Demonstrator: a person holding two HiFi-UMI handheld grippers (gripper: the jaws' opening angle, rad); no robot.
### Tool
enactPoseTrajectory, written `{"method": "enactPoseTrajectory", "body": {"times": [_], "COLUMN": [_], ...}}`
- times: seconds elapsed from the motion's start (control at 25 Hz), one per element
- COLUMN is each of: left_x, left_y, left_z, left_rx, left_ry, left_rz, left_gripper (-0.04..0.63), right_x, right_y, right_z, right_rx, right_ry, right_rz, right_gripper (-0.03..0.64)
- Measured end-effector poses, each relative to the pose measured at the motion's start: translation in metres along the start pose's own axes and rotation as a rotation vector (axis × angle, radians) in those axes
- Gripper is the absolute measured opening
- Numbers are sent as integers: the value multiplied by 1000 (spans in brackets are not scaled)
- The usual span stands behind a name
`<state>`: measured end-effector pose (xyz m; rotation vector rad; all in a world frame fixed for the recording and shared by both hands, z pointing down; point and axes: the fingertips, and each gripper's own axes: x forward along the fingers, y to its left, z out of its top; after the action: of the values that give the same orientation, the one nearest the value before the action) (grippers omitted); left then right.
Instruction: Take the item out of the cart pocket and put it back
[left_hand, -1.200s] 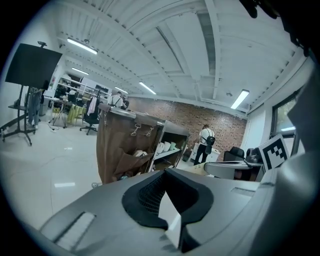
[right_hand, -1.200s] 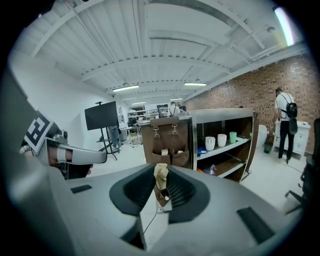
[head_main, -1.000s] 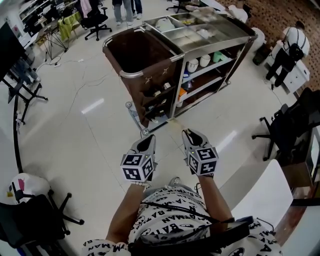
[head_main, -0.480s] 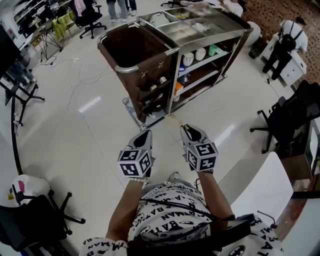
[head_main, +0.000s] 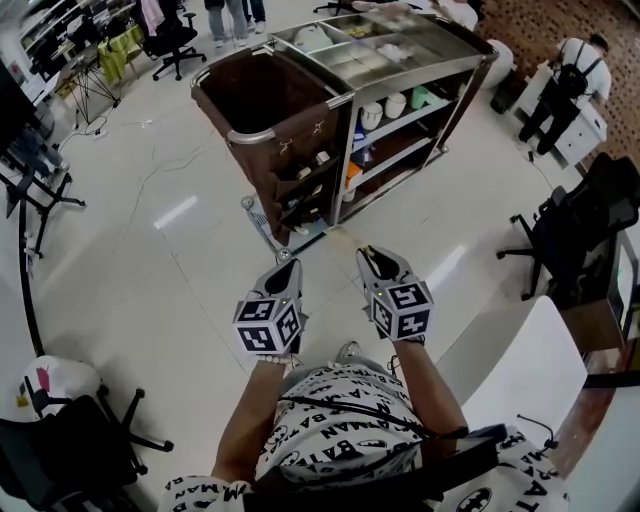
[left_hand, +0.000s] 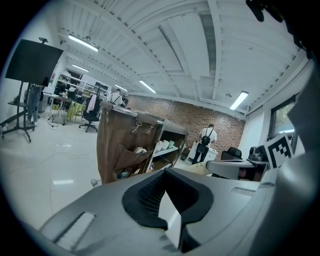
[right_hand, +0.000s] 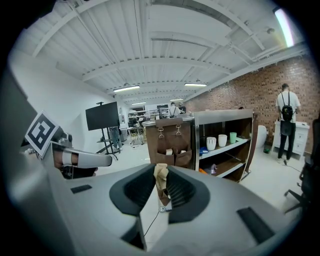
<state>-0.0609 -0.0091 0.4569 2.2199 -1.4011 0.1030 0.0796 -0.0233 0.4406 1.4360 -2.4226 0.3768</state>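
The right tongs (head_main: 367, 254) are pinching a small beige, crumpled item (right_hand: 160, 176) at their tips; I cannot tell if it is cloth or paper. The left tongs (head_main: 289, 266) are pressed together and hold nothing. The person holds both tongs low in front of the body, above the floor (head_main: 190, 270) and well apart from the housekeeping cart (head_main: 346, 128).

The brown pocket organiser (right_hand: 173, 146) hangs on the end of the cart, under the brown bag (head_main: 262, 98), and some pale things stand in its pockets.

As I judge it, the first half of the task is done, because the item is out of the pocket and in the right tongs. What remains is to go near the cart, bring the item over a pocket, put it inside and release it.
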Motion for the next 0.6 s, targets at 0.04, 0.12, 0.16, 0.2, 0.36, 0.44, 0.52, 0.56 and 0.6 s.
{"method": "enactPoseTrajectory", "body": {"times": [0.04,0.12,0.16,0.2,0.36,0.44,0.52,0.56,0.6], "left_x": [-1,-3,-4,-5,-11,-14,-17,-19,-21], "left_y": [0,2,3,5,17,23,30,33,35], "left_z": [0,1,1,1,2,2,1,0,0], "left_rx": [1,2,1,2,7,6,4,4,5], "left_ry": [1,2,3,5,15,19,23,24,26], "left_rz": [-3,-10,-14,-18,-34,-43,-51,-54,-58], "left_gripper": [2,2,2,2,2,2,2,2,2], "right_x": [0,0,0,0,5,8,10,10,10], "right_y": [1,5,7,10,24,31,39,42,46], "right_z": [1,2,2,3,5,4,2,1,0], "right_rx": [0,-1,-2,-2,0,2,2,2,3], "right_ry": [-1,-2,-2,-2,-5,-3,0,1,1], "right_rz": [-2,-6,-9,-12,-27,-36,-44,-47,-50], "right_gripper": [81,81,81,81,81,81,81,81,81]}}
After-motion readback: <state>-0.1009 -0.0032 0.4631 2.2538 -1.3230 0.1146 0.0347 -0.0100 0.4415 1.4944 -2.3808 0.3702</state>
